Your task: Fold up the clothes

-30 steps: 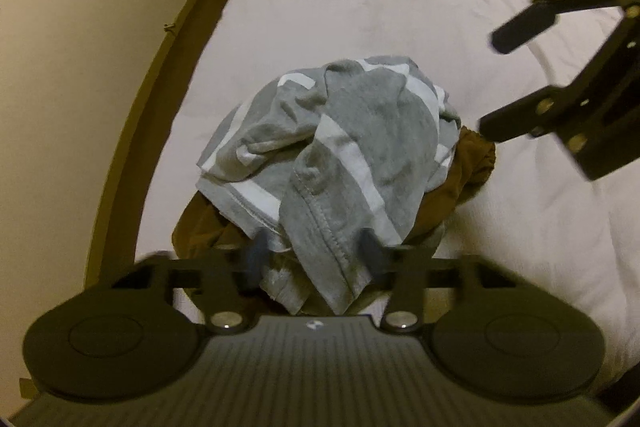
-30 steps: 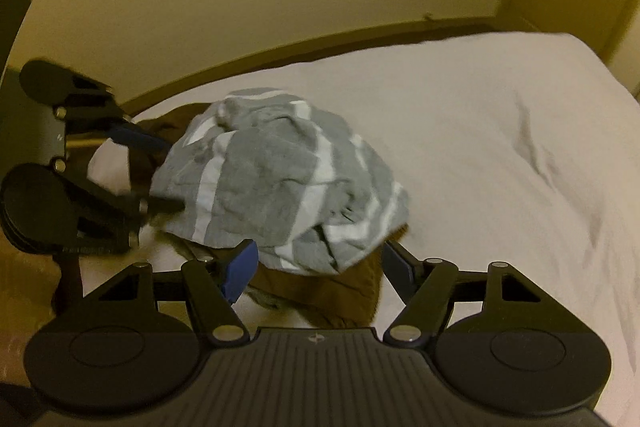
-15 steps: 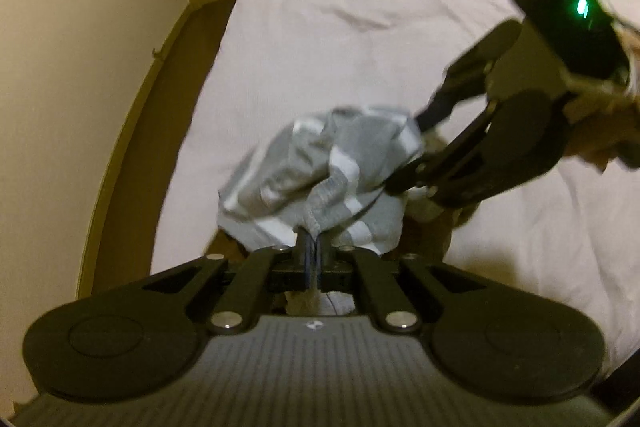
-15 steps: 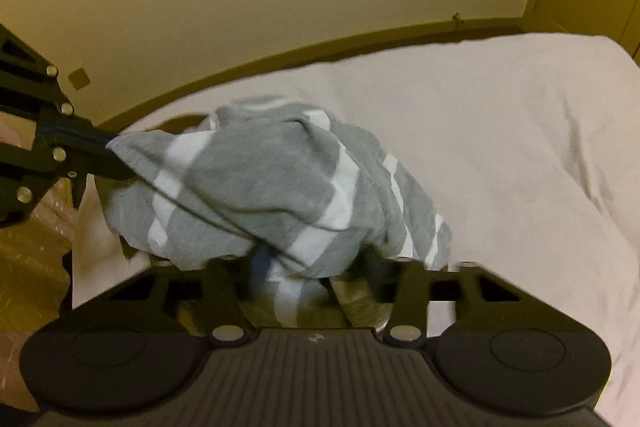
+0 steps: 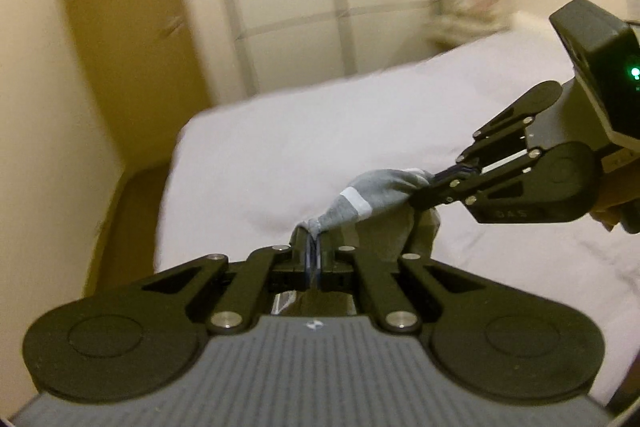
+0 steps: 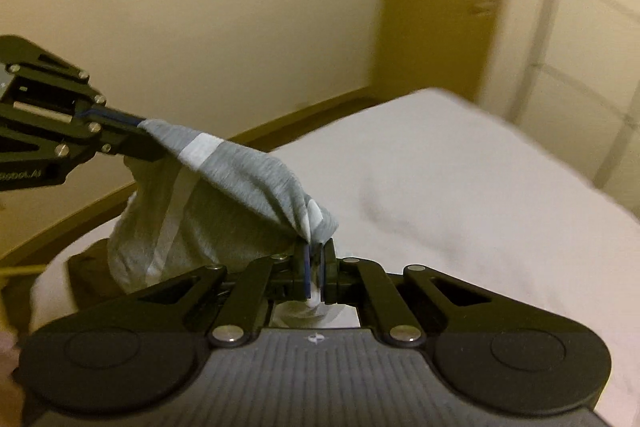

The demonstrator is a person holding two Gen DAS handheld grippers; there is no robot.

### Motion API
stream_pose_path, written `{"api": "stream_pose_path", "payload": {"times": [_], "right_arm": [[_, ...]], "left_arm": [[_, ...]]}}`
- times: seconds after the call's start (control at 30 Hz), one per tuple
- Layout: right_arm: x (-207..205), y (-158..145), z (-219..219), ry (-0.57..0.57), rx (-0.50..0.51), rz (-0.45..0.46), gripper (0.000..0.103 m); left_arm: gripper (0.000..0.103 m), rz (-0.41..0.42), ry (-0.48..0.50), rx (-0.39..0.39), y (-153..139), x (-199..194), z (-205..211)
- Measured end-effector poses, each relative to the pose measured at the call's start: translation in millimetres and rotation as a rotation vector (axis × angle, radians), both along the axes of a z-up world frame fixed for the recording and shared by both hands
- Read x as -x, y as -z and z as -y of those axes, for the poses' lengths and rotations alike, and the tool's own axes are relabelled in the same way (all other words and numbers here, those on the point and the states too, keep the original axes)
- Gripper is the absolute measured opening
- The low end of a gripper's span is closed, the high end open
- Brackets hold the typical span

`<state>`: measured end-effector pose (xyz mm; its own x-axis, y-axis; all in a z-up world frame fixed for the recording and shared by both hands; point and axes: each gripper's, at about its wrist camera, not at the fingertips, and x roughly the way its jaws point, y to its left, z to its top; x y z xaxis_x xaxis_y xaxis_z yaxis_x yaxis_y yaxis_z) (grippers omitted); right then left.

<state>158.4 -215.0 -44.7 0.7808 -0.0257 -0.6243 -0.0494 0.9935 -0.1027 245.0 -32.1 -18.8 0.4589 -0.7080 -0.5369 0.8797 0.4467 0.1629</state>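
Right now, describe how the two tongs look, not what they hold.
Both tongs are matte black linkage frames with silver rivets, round black side discs and a ribbed grey base with a small white logo. The left tongs and right tongs have blue-edged pads. Seen from the left view, the right unit carries a dark box with a green light.

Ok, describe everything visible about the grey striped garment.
The grey striped garment looks like soft grey knit with white bands. It is lifted above the white bed, its top edge stretched between the left claw and the right claw, both shut on it. The rest hangs bunched below, over something brown.
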Motion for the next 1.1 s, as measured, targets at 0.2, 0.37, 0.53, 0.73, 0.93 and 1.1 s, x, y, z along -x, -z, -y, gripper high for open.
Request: {"api": "stream_pose_path", "payload": {"times": [0.2,0.37,0.53,0.73,0.93,1.1], "right_arm": [[115,-38,48,0.256,0.177,0.068,0.0],[199,-32,90,0.394,0.184,0.048,0.0],[261,45,148,0.419,0.058,-0.144,0.003],[343,129,201,0.41,-0.086,-0.347,0.032],[353,191,223,0.364,-0.154,-0.483,0.05],[333,228,242,0.394,-0.199,-0.532,0.056]], "left_arm": [[0.0,-0.034,0.253,0.078,-13,74,63],[0.001,-0.139,0.341,0.005,12,139,106],[0.001,-0.21,0.251,-0.215,75,188,141],[0.005,-0.226,0.128,-0.37,122,229,154],[0.033,-0.232,0.153,-0.44,150,240,172],[0.054,-0.237,0.183,-0.498,173,247,187]]}}
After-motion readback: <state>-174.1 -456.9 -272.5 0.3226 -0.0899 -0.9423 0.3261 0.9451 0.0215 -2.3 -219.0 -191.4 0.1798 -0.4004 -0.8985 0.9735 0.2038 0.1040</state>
